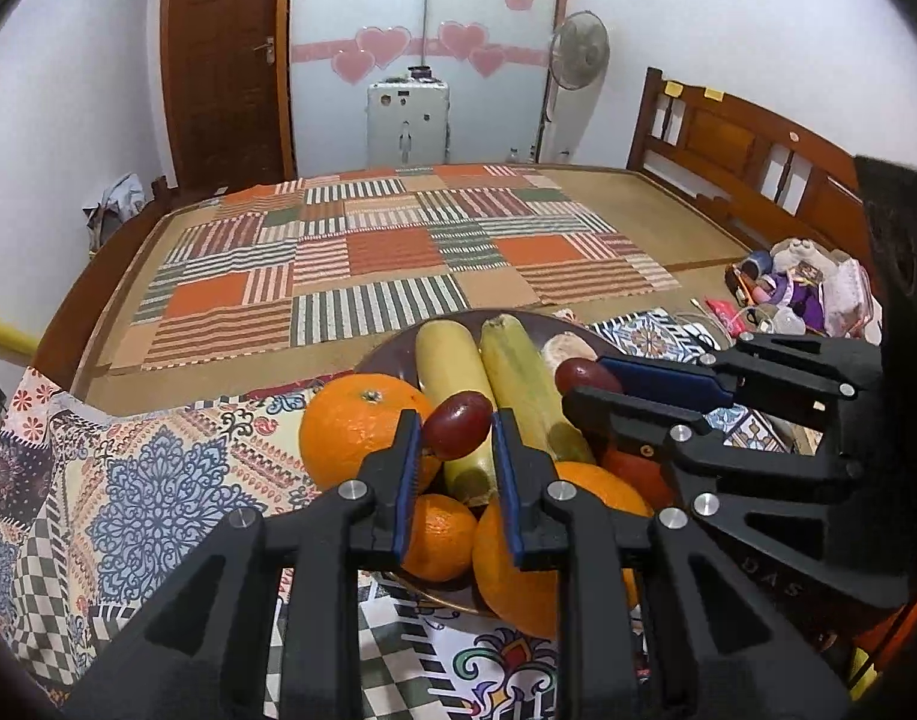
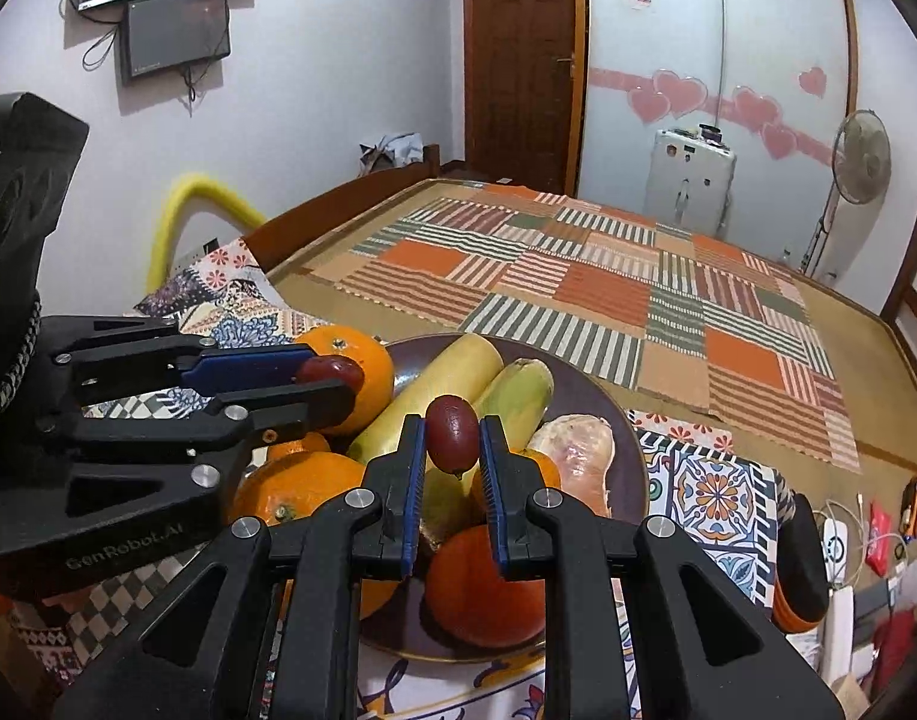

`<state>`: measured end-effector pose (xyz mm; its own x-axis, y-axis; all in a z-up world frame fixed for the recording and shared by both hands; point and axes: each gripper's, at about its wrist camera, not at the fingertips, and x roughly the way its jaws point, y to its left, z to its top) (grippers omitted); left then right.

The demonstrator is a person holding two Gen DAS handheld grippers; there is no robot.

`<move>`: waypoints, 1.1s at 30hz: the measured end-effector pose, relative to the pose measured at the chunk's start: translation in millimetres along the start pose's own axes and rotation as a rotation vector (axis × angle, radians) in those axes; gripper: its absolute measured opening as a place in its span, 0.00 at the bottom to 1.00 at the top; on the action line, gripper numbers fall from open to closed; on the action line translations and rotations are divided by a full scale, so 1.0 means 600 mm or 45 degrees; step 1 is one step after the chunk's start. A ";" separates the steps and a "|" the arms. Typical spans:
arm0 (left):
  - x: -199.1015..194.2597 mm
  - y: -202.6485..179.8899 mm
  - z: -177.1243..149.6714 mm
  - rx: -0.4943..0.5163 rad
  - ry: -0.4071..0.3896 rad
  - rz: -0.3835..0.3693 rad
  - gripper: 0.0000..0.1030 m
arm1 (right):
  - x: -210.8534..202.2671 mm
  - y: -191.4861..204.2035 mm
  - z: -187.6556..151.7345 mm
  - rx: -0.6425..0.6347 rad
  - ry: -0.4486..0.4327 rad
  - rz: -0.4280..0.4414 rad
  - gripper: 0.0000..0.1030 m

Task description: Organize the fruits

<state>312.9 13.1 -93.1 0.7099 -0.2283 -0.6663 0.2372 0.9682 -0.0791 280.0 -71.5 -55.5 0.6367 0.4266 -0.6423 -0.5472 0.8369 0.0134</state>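
Observation:
A dark brown plate [image 1: 392, 354] [image 2: 629, 438] on a patterned cloth holds two bananas [image 1: 452, 378] [image 2: 440, 384], several oranges [image 1: 356, 432] [image 2: 302, 486] and a pale tuber [image 2: 578, 450]. My left gripper [image 1: 456, 426] is shut on a dark red jujube [image 1: 456, 425] and holds it above the plate's left side; it shows at left in the right wrist view [image 2: 332, 375]. My right gripper [image 2: 452, 438] is shut on a second red jujube [image 2: 452, 432] above the plate's middle; it shows at right in the left wrist view [image 1: 584, 384].
The plate stands near the front of a bed with a striped patchwork mat [image 1: 386, 252]. Toys and small clutter [image 1: 806, 288] lie at the right. A wooden headboard [image 1: 740, 156], a fan [image 1: 578, 51] and a door [image 1: 224, 60] stand behind.

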 end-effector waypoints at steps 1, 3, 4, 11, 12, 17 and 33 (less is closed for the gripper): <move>0.001 0.000 -0.001 -0.001 0.006 -0.008 0.27 | 0.000 -0.001 0.001 0.002 0.000 0.001 0.21; 0.000 0.001 0.000 -0.005 0.003 -0.001 0.32 | -0.005 -0.002 0.000 0.010 -0.008 -0.003 0.26; -0.002 0.003 0.000 -0.012 -0.003 0.005 0.36 | -0.007 -0.004 0.000 0.014 -0.012 -0.001 0.29; -0.068 0.012 0.002 -0.048 -0.115 0.054 0.37 | -0.067 -0.007 0.004 0.048 -0.113 -0.034 0.29; -0.084 0.013 0.002 -0.050 -0.142 0.065 0.37 | -0.082 -0.003 0.007 0.050 -0.139 -0.045 0.29; -0.205 0.002 -0.003 -0.085 -0.336 0.094 0.37 | -0.185 0.016 0.017 0.072 -0.314 -0.094 0.29; -0.509 -0.118 -0.099 0.009 -0.757 0.237 0.57 | -0.460 0.143 -0.029 0.094 -0.755 -0.190 0.50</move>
<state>39.8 20.4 71.6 0.9871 -0.0753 -0.1416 0.0768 0.9970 0.0051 47.9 -123.7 109.4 0.9088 0.4035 -0.1062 -0.4034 0.9147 0.0232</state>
